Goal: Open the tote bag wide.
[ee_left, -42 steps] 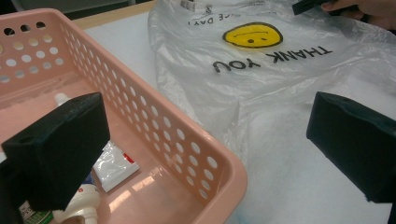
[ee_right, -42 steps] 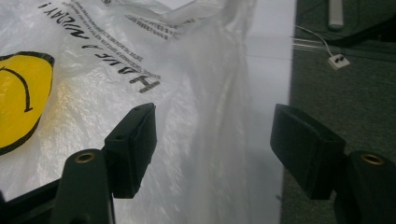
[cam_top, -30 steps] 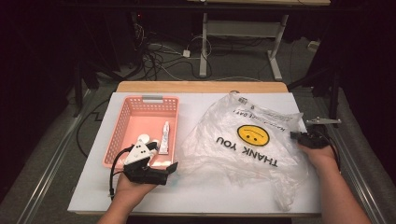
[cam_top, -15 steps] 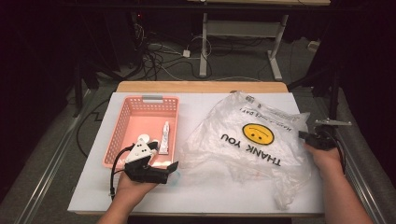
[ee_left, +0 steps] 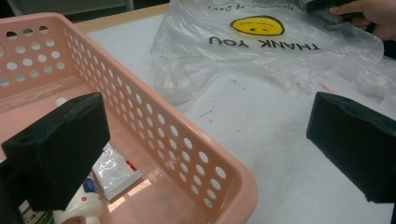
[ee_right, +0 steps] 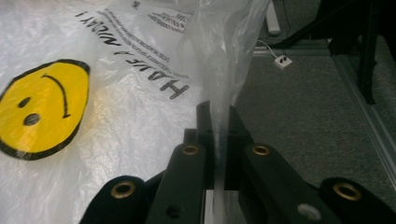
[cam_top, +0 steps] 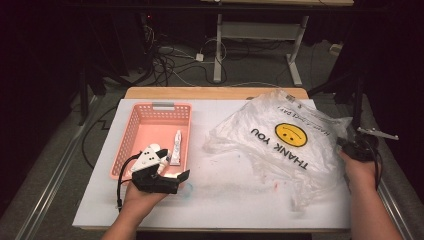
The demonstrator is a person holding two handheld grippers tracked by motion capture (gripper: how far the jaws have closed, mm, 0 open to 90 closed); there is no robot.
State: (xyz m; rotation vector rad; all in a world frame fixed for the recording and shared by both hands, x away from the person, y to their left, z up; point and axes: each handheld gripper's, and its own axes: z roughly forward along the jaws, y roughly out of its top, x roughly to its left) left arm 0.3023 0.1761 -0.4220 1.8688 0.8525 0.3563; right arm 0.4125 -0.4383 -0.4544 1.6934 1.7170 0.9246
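Note:
A clear plastic bag (cam_top: pixel 280 145) with a yellow smiley and "THANK YOU" print lies spread over the right half of the white table. My right gripper (cam_top: pixel 350 146) is at the bag's right edge, shut on a pinched fold of the film (ee_right: pixel 219 70) that rises taut between its jaws. A pink perforated basket (cam_top: pixel 131 135) stands at the left with a white tube (cam_top: pixel 176 146) inside. My left gripper (cam_top: pixel 175 177) hovers open at the basket's near right corner. In the left gripper view, one jaw is over the basket (ee_left: pixel 187 140) and the other over the table.
A small white packet (ee_left: pixel 114 170) lies beside the tube (ee_left: pixel 84 205) in the basket. The table's right edge (cam_top: pixel 370 180) is just under the right hand, with grey floor (ee_right: pixel 303 107) beyond. Cables and desk legs (cam_top: pixel 217 45) stand behind the table.
My right gripper has moved right and slightly up with the bag's edge in it, drawing the film out toward the table's right side. The left gripper has stayed put.

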